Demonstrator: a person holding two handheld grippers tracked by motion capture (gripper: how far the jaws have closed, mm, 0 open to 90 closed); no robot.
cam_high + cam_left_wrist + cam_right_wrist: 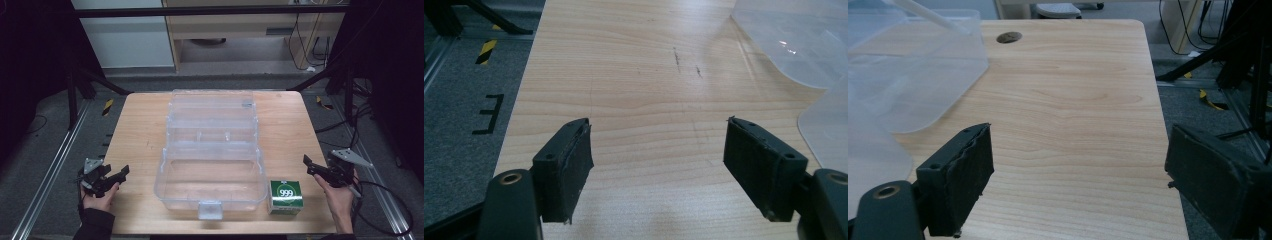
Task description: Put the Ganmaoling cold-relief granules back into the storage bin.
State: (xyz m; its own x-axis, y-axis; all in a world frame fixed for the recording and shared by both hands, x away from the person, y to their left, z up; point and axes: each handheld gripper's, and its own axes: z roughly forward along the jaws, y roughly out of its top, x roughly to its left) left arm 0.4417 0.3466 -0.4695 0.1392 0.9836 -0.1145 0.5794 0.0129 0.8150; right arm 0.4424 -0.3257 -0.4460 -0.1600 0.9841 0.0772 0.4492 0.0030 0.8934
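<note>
A clear plastic tiered organiser box stands open in the middle of the wooden table, its trays stepped back and its latch at the front. A small green and white carton marked 999 sits by the box's front right corner. My left gripper rests at the table's front left edge, open with nothing between its pads; the box's clear edge is to its right. My right gripper hovers at the right edge, open and empty, with one finger over bare wood and the box wall to its left.
Metal rails run along the floor on both sides of the table. Black stand legs and cables crowd the floor at the right. A cable hole pierces the tabletop near the far edge. Bare wood lies left and right of the box.
</note>
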